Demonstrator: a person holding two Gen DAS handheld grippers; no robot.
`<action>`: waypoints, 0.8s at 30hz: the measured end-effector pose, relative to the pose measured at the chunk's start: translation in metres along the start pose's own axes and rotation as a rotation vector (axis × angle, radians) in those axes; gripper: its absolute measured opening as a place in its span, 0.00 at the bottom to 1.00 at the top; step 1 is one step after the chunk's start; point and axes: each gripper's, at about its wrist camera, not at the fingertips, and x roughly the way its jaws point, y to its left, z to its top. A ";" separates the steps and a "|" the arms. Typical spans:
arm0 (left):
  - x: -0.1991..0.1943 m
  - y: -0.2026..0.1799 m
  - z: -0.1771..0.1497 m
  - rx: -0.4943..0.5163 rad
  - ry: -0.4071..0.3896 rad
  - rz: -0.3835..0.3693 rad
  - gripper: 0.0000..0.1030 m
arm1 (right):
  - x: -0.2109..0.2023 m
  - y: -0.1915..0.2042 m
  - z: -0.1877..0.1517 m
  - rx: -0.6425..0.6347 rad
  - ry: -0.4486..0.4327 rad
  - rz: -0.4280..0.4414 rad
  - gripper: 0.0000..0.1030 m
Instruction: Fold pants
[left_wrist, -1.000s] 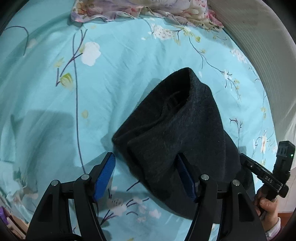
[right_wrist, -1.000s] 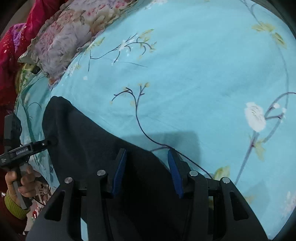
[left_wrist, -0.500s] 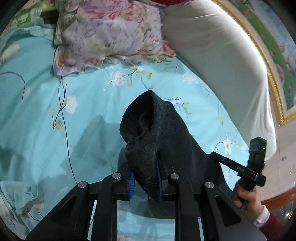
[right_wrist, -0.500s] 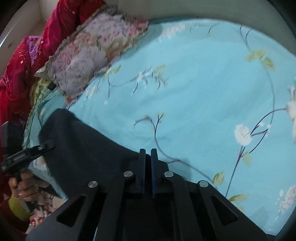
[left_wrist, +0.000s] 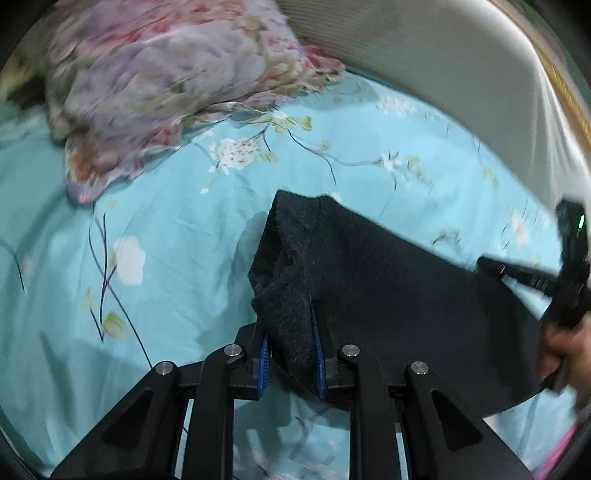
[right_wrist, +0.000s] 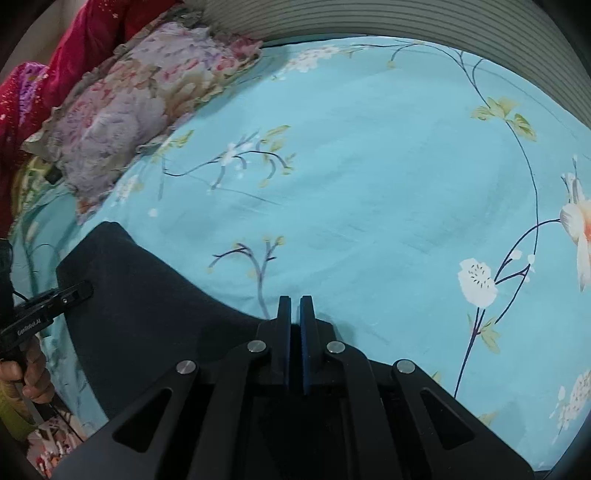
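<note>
The dark charcoal pants (left_wrist: 388, 280) hang lifted above a turquoise floral bedsheet (left_wrist: 177, 229). My left gripper (left_wrist: 290, 354) is shut on a bunched corner of the pants between its blue pads. The right gripper (left_wrist: 532, 277) shows at the right edge of the left wrist view, holding the other corner. In the right wrist view the pants (right_wrist: 147, 306) stretch to the left, and my right gripper (right_wrist: 294, 332) is shut with its fingers together on the cloth's edge. The left gripper (right_wrist: 70, 293) shows at the far left, clamped on the far corner.
A floral pillow (left_wrist: 166, 81) lies at the head of the bed, also in the right wrist view (right_wrist: 129, 110). A pale ribbed headboard (left_wrist: 443, 66) curves behind it. Red bedding (right_wrist: 55, 55) sits at the upper left. The sheet (right_wrist: 369, 184) spreads ahead.
Both grippers closed on the pants' corners and lifted the cloth off the sheet. The views have tilted up toward the pillow and headboard.
</note>
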 end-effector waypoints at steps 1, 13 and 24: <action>0.006 -0.002 -0.003 0.034 0.011 0.024 0.20 | 0.003 0.000 -0.001 -0.001 0.003 -0.009 0.05; -0.031 0.000 0.010 0.031 -0.016 0.144 0.52 | -0.045 -0.033 -0.018 0.200 -0.061 0.020 0.03; -0.055 -0.077 0.045 0.100 -0.039 -0.038 0.62 | -0.139 -0.088 -0.123 0.438 -0.162 -0.001 0.61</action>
